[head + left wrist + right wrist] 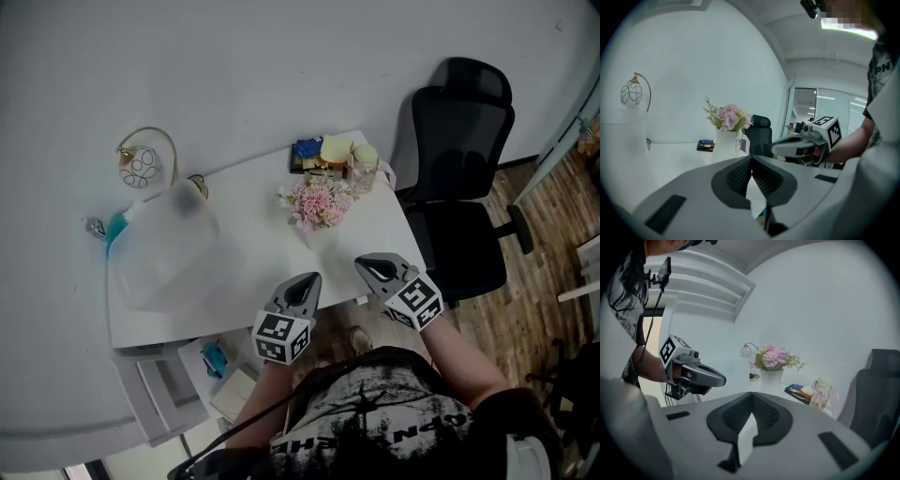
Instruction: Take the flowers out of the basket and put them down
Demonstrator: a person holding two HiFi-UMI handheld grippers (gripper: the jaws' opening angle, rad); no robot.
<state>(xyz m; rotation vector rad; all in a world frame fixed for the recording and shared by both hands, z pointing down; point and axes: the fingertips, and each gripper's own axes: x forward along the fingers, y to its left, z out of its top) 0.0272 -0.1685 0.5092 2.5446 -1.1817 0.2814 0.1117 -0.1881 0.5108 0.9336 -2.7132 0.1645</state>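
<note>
A bunch of pink flowers (319, 202) stands upright in a white vase (725, 145) towards the back right of the white table (244, 281). The flowers (729, 117) also show in the left gripper view and, as flowers (774, 357), in the right gripper view. Both grippers hover over the table's front edge, well short of the flowers. My left gripper (309, 279) is shut with nothing in it, its jaws (751, 159) meeting at the tips. My right gripper (367, 262) is likewise shut and empty (751, 397).
A wire-globe lamp (141, 164) and a translucent plastic cover (164, 244) sit at the table's left. Behind the flowers are a stack of books (314, 155) and a glass jar (364, 167). A black office chair (459, 187) stands to the right.
</note>
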